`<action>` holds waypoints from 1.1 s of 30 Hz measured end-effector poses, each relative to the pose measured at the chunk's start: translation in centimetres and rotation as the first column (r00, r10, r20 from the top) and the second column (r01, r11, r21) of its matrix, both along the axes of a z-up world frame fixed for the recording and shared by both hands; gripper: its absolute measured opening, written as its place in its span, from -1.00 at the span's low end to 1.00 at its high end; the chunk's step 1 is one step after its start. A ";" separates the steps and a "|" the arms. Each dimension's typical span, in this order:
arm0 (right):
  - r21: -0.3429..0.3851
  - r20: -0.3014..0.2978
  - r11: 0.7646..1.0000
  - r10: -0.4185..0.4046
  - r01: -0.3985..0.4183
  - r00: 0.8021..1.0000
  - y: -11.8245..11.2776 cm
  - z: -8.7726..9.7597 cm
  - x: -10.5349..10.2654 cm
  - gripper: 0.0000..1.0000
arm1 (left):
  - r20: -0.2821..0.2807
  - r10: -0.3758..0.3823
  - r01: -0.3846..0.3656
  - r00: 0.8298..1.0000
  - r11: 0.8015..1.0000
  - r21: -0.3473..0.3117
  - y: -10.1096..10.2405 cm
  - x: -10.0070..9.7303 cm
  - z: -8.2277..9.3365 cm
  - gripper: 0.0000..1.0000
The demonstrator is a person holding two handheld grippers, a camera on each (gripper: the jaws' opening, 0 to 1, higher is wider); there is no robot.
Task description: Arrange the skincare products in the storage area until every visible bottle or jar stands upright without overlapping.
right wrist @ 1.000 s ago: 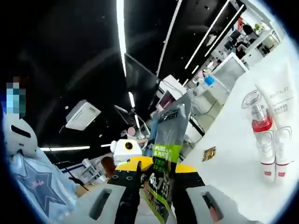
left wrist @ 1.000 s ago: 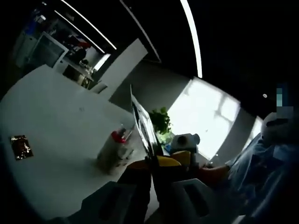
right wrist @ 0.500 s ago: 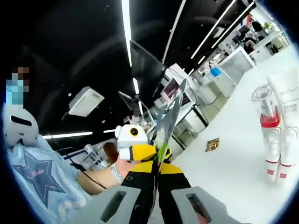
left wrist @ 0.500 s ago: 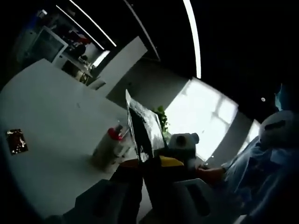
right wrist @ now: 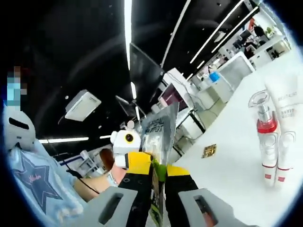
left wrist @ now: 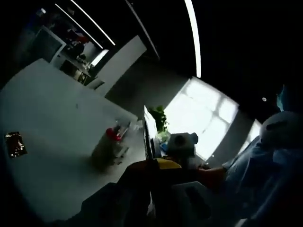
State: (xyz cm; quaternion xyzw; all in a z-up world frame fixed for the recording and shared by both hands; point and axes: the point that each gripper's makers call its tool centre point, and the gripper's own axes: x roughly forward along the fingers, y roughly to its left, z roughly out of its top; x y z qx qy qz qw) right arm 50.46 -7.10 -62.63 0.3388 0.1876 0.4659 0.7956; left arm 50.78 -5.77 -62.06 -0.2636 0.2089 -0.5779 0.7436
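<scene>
Both hand-held grippers are pinching one flat sachet [right wrist: 158, 142] between them, up off the counter [right wrist: 236, 165]. The right hand-held gripper [right wrist: 157, 198], at bottom centre of the right gripper view, is closing its jaws on the sachet's lower edge; the left hand-held gripper [left wrist: 152, 194] is gripping it edge-on [left wrist: 149, 137] at lower centre of the left gripper view. At the right edge of the right gripper view a pump bottle [right wrist: 266, 137] and a white tube [right wrist: 286, 118] are standing upright, touching side by side. So those two look done, while the sachet is waiting to be placed. A small dark packet [right wrist: 209, 151] is lying flat on the counter.
</scene>
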 end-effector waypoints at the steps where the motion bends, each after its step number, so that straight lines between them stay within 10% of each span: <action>1: 0.036 -0.060 0.998 0.050 -0.048 0.997 0.2 -0.1 -0.5 -1.00 | 0.008 0.003 -0.003 1.000 1.000 0.008 -0.1 0.0 -0.1 -1.00; 3: 0.073 -0.122 0.994 0.087 -0.078 0.989 0.1 -0.1 -0.8 -1.00 | 0.009 -0.011 0.011 1.000 1.000 0.009 -0.1 -0.1 -0.2 -1.00; 14: -0.028 -0.047 0.994 0.104 -0.105 0.993 0.9 -0.6 -1.4 -1.00 | -0.073 0.001 -0.005 0.997 0.999 -0.044 0.7 0.5 0.3 -1.00; 18: 0.006 -0.103 0.993 0.116 -0.116 0.988 0.5 -0.5 -1.4 -1.00 | -0.018 0.017 -0.018 1.000 0.999 -0.035 0.3 0.4 0.5 -1.00; 23: -0.012 0.025 1.000 0.008 -0.008 1.000 -0.2 0.4 -0.2 -1.00 | -0.032 0.003 -0.004 0.999 0.999 -0.040 0.4 0.4 0.5 -1.00; 33: -0.028 -0.025 0.999 0.036 -0.037 0.999 0.0 -0.2 -0.5 -1.00 | -0.039 -0.019 0.020 0.999 1.000 0.024 0.1 0.0 -0.6 -0.99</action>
